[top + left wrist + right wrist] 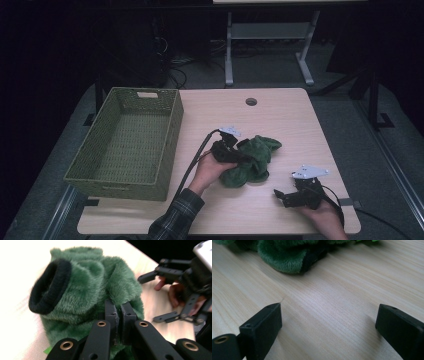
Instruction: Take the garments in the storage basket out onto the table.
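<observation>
A green fleece garment lies bunched on the wooden table, right of centre. In the left gripper view the garment shows a black ribbed cuff at one opening. My left gripper is low over the garment's near side, its jaws pressed together with a fold of green fleece pinched between them. My right gripper rests near the table's front right, open, with bare wood between its jaws. It is also visible as the right gripper in the left gripper view. The garment's edge lies just beyond it.
A green woven basket stands along the table's left side, with nothing in it. A round cable hole sits near the far edge. A grey desk frame stands on the floor beyond the table.
</observation>
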Demonstrator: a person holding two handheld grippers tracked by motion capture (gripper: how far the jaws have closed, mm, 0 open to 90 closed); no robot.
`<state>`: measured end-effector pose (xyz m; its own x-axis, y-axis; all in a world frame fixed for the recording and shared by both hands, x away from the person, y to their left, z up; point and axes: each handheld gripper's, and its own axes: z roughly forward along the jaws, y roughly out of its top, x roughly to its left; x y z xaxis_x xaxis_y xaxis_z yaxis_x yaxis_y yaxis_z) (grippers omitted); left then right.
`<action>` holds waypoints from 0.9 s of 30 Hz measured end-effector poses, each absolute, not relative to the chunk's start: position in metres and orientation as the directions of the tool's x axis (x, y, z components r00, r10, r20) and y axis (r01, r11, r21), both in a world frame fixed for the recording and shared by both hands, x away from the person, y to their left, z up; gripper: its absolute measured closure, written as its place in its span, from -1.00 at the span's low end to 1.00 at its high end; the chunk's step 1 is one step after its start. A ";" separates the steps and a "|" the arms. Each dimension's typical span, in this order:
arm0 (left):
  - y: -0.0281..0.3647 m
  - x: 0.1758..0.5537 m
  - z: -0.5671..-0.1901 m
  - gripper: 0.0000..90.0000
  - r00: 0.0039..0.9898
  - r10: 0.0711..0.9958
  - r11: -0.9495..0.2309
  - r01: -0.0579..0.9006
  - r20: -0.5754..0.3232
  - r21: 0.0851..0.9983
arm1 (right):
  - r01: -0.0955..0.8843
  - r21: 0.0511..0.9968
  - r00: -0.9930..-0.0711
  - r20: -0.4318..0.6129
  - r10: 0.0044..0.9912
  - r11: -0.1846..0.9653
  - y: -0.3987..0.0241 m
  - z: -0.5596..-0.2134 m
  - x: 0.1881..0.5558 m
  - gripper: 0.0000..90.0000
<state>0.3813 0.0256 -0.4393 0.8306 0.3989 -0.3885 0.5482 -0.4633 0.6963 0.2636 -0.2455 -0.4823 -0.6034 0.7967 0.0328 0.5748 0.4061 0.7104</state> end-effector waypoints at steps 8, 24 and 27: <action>0.026 0.379 -0.438 0.42 0.842 0.404 -0.477 0.528 -0.359 0.703 | 0.575 0.710 -0.603 0.033 0.797 0.406 -0.245 -0.482 0.264 -0.86; 0.048 0.354 -0.404 0.12 0.878 0.384 -0.494 0.457 -0.286 0.740 | 0.569 0.700 -0.636 0.043 0.770 0.432 -0.238 -0.479 0.267 -0.71; 0.049 0.348 -0.398 0.12 0.882 0.379 -0.489 0.448 -0.280 0.748 | 0.558 0.707 -0.654 0.053 0.755 0.434 -0.233 -0.478 0.267 -0.69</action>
<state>0.3482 0.0489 -0.3982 0.8820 0.3793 -0.2797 0.4478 -0.4895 0.7482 0.2674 -0.2333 -0.4777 -0.6541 0.7545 0.0531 0.5581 0.4341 0.7072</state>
